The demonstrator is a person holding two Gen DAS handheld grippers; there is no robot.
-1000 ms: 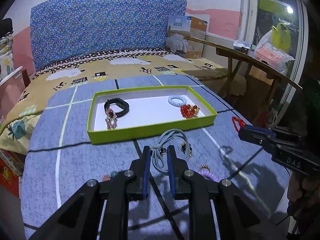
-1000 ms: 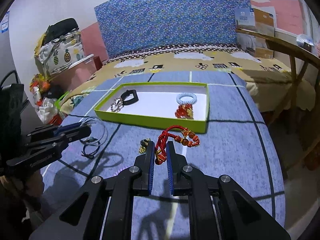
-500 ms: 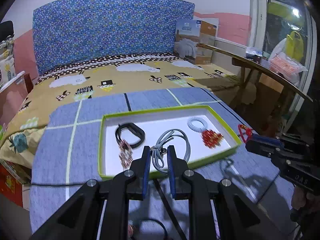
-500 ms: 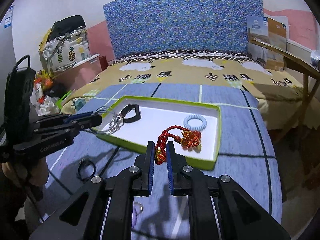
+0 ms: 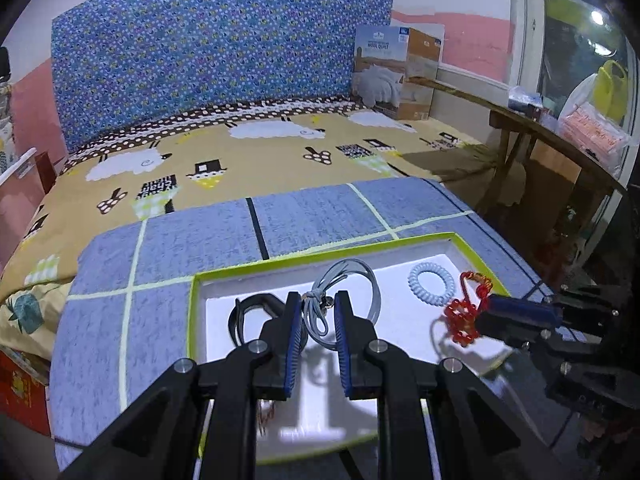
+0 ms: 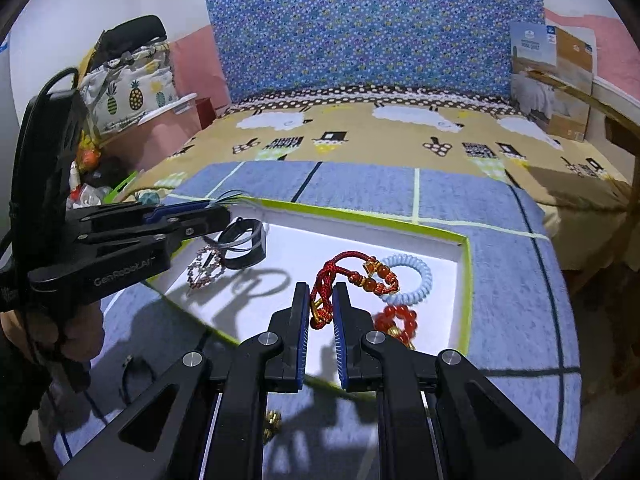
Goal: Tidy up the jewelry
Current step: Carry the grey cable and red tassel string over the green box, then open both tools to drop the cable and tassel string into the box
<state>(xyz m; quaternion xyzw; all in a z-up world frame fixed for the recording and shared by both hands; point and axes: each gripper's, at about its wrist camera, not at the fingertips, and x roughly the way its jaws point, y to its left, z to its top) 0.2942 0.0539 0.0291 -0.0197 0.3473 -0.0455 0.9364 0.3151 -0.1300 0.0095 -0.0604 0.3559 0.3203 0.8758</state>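
Observation:
A green-rimmed tray (image 5: 192, 320) with a white floor lies on a blue-grey checked cloth. My left gripper (image 5: 317, 314) hovers over it, shut on a grey cord necklace (image 5: 360, 276) that loops ahead of the fingers. My right gripper (image 6: 321, 304) is shut on a red cord bracelet with amber beads (image 6: 340, 260), above the tray's right half. In the tray lie a black band (image 6: 244, 246), a pink beaded bracelet (image 6: 206, 266), a pale blue coil tie (image 6: 414, 280) and a red bead bracelet (image 6: 396, 318). Each view shows the other gripper from the side: right gripper (image 5: 490, 312), left gripper (image 6: 218, 210).
A small gold piece (image 6: 272, 420) and a thin black ring (image 6: 134, 368) lie on the cloth (image 6: 516, 280) in front of the tray. Behind are the yellow bedsheet, a blue headboard and a cardboard box (image 5: 396, 72). A wooden bench (image 5: 552, 136) stands to the right.
Both grippers have moved forward from above the cloth to above the tray, each carrying its piece. The tray now fills the lower part of both views.

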